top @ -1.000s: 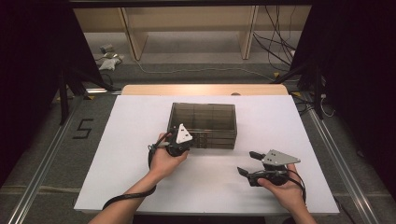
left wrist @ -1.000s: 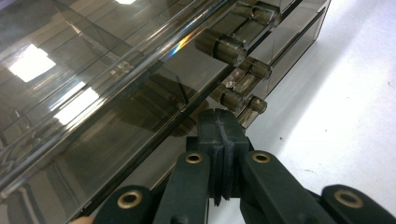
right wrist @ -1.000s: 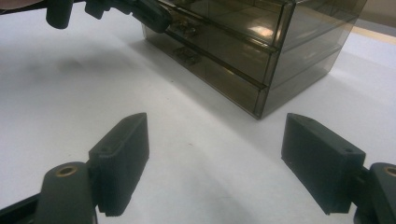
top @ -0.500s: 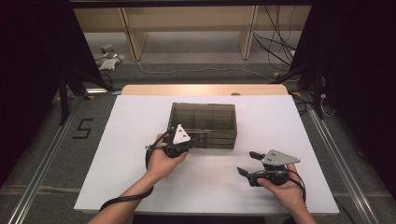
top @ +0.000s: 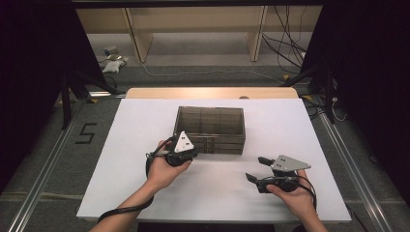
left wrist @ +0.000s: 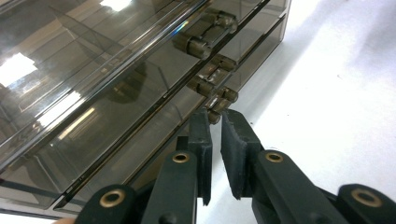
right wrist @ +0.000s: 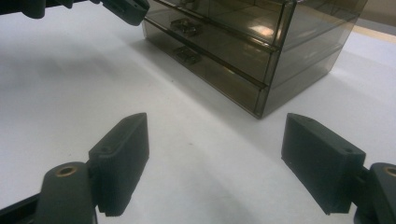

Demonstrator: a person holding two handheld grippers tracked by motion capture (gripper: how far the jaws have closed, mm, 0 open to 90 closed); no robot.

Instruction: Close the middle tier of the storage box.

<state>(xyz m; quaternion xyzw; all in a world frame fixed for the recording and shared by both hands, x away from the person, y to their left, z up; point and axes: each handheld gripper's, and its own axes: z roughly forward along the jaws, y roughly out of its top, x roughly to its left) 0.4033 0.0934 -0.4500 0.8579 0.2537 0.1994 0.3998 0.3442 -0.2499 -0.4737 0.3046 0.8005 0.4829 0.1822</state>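
A smoked clear drawer box (top: 210,128) stands mid-table, with three stacked drawers and small handles on its front (left wrist: 203,39). My left gripper (left wrist: 214,116) points at the front of the box (left wrist: 93,93), its tips at the lowest drawer's handle (left wrist: 215,111). Its jaws have just been opening; a narrow gap shows between the pads, which do not press on the handle. In the high view the left gripper (top: 196,152) sits at the box's near face. My right gripper (top: 255,169) rests low over the table to the right, jaws wide open (right wrist: 215,123) and empty, facing the box (right wrist: 243,42).
The white table top (top: 121,159) spreads around the box, with a wooden strip (top: 212,93) along its far edge. Cables and wooden frames lie on the floor beyond. The left gripper (right wrist: 126,9) shows at the top of the right gripper view.
The left gripper has drawn back slightly from the box's front, toward the person. The right hand and gripper have stayed put.
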